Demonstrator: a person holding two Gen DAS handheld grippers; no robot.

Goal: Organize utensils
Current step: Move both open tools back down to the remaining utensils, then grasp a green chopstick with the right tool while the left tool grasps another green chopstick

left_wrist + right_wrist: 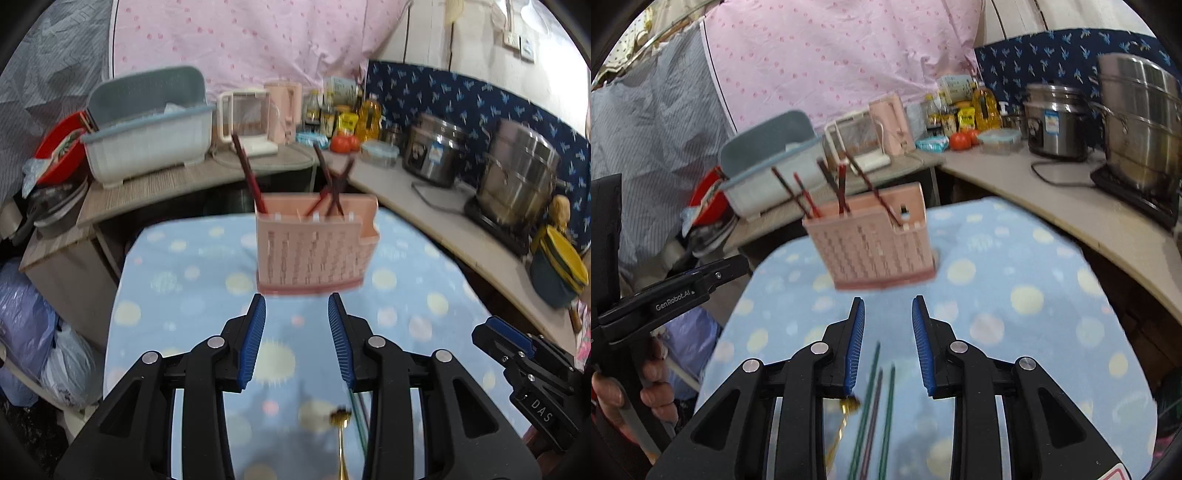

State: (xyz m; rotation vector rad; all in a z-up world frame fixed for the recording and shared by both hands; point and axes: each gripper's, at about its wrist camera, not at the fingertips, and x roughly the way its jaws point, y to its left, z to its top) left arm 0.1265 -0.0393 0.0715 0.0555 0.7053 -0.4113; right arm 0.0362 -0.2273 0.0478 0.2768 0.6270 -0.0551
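A pink slotted utensil holder (314, 247) stands on the blue dotted tablecloth (184, 280), with several dark red chopsticks (251, 177) leaning in it. It also shows in the right wrist view (875, 243). My left gripper (296, 310) is open and empty, just short of the holder. A gold fork (341, 435) lies below it. My right gripper (888, 314) is open and empty, short of the holder. Green and purple chopsticks (875, 406) and the gold fork (846, 413) lie on the cloth under it.
A grey-blue dish rack (147, 133) and a red bowl (59, 147) stand on the back counter at left. A blender (247, 122), bottles (343, 114), tomatoes (343, 143) and steel pots (517, 177) line the counter behind and to the right.
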